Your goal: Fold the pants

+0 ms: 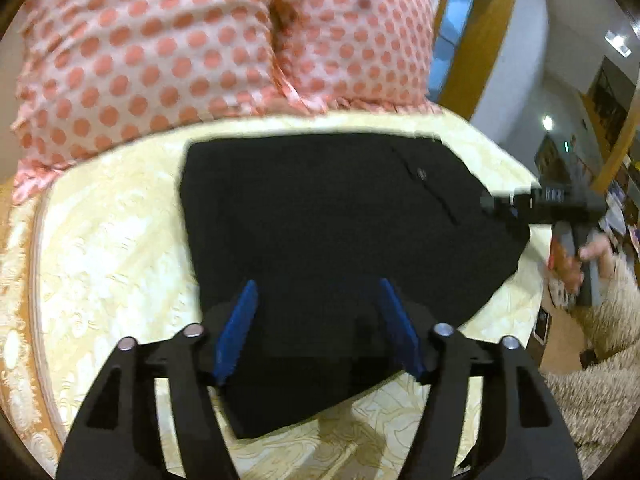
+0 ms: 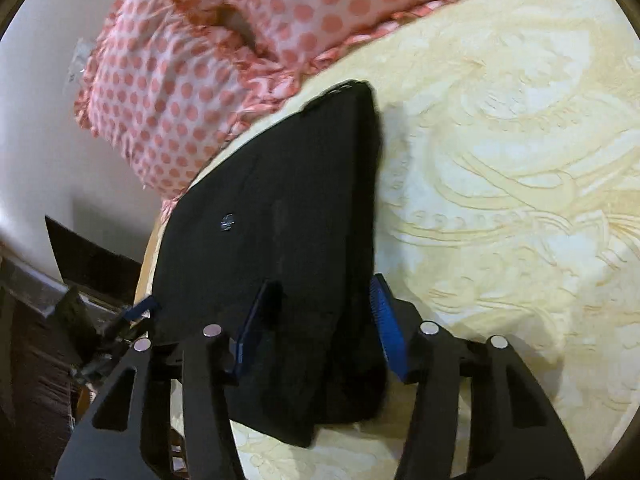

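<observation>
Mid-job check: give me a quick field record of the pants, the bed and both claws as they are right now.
pants: black pants, folded into a compact stack, lying flat
surface: cream patterned bedspread
behind pants: pink polka-dot pillows
left claw: left claw open, fingers apart over the near edge of the pants, gripping nothing
right claw: right claw open, fingers either side of the stack's near end, not closed on it
visible detail: small metal button on top of the pants

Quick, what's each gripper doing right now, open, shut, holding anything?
Left gripper: open, holding nothing, over the folded black fabric pants.
Right gripper: open, holding nothing, straddling the pants' edge.
</observation>
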Available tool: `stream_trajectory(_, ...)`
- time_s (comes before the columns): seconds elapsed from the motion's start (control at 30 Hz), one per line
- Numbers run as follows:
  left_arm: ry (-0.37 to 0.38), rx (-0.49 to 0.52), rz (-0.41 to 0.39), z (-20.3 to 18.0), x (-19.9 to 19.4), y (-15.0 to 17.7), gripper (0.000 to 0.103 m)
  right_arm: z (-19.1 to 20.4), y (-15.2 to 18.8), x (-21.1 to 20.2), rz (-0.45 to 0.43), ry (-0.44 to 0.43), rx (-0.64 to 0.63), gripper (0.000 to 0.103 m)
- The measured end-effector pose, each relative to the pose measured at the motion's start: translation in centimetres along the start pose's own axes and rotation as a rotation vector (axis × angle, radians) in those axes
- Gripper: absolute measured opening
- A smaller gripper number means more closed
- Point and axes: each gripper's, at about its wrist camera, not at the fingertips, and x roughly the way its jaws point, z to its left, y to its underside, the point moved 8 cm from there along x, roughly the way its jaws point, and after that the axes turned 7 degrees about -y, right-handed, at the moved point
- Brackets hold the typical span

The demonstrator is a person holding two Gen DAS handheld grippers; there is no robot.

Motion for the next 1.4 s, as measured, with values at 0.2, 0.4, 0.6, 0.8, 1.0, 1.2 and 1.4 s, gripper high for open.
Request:
stream_trajectory(0.2, -0.1, -0.148, -0.006, 5.0, -0.2, -1.5, 0.075, 0.4, 0.3, 0.7, -0.001, -0.066, 0.014, 0.046)
stream_trajectory(0.4, -0.088, -0.243, 0.075, 7.7, 2.4, -1.3, 0.075, 2.8, 1.4, 2.1, 0.031, -0.08, -0.102, 0.046)
stream_trajectory(0.6, -0.062, -0.218, 0.137, 7.4, 5.0, -2.4, 0.075, 2.8, 0.7, 2.3, -0.003, -0.181, -0.062, 0.03)
stream_trajectory(0.8, -0.036, -0.191, 0.185, 7.0, 7.2, -3.4, 0.075, 2.2, 0.2, 2.7, 0.018, -0.23, 0.006, 0.033)
stream_trajectory(1.0, -0.035, -0.21, 0.201, 6.0, 8.5, -4.6, 0.018, 3.5, -0.4, 2.9, 0.008, -0.225, -0.068, 0.026)
stream_trajectory(1.2, -0.109, -0.175, 0.122, 5.6, 7.5, -6.4, 0.009, 6.2, -3.6, 2.2, -0.002, -0.201, -0.201, 0.024)
stream_trajectory(1.4, -0.145, -0.206, -0.016, 5.9, 6.7, -11.0, 0.009, 9.4, -9.9, 2.2, -0.113, -0.182, -0.335, 0.023)
